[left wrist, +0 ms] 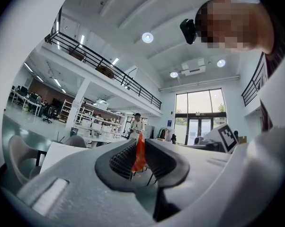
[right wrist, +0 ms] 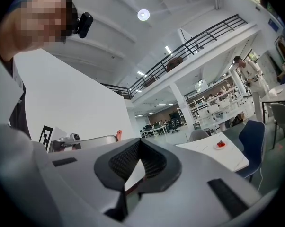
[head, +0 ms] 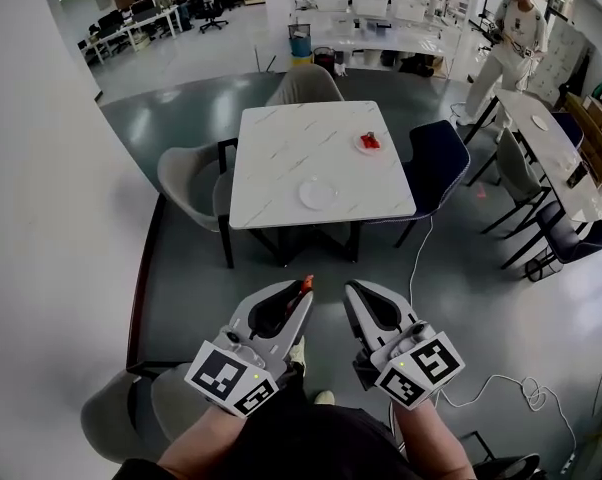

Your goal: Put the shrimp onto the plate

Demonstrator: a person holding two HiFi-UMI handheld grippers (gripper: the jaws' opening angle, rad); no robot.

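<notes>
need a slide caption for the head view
Left gripper clamps an orange shrimp, right gripper shut and empty, short of the white marble table with its empty white plate.

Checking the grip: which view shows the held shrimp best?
The left gripper view: the shrimp stands pinched between its fingers. The head view shows only its orange tip; the right gripper view, a speck.

- Open floor (head: 201, 278) lies between the person and the table (head: 281, 158).
- The table's near edge has no chair; the empty plate (head: 317, 193) has bare top around it.
- A grey chair (head: 186, 183) blocks the left side, a blue chair (head: 436, 163) the right.
- A cable (head: 421, 243) trails over the floor at the right.
</notes>
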